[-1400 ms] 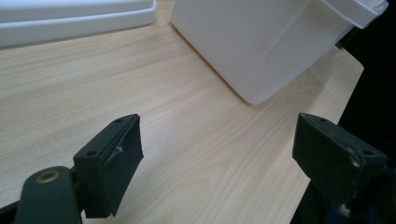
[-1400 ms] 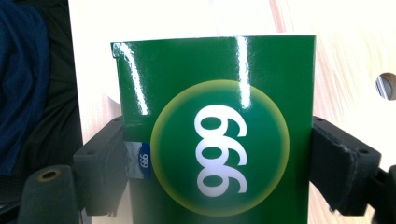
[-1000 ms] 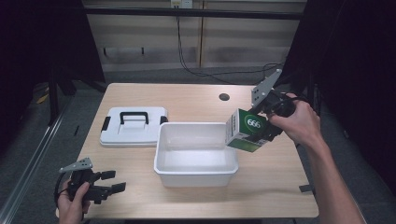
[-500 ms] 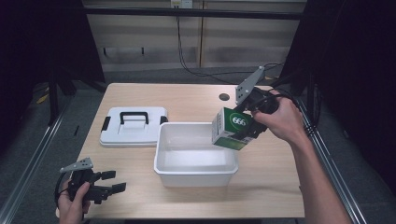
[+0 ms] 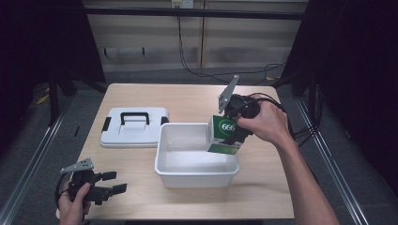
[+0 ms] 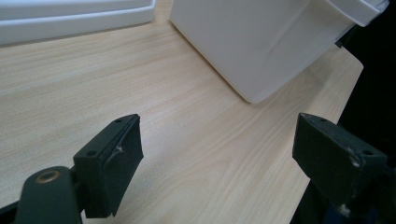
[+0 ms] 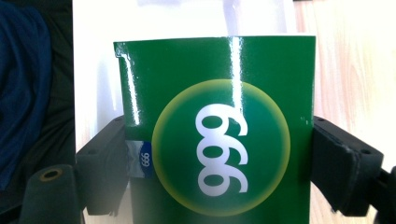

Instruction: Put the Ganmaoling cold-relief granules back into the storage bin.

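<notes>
We see a wooden table (image 5: 187, 101) bearing a white plastic bin (image 5: 195, 161), its handled lid (image 5: 133, 126) lying off beside it. Our right gripper (image 5: 233, 133) clamps a green 666 carton (image 5: 224, 136) at the bin's right inner wall, not yet released. Our left gripper (image 5: 114, 182) rests near the table's front-left corner, its jaws apart and empty. Letting go and lidding look undone.

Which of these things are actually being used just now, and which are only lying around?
In use, it seems:
- green 999 box, clamped in the right gripper
- white tub, which the box hangs over

Lying idle:
- white lid with black handle, flat on the table beside the tub
- left gripper, open, holding nothing
</notes>
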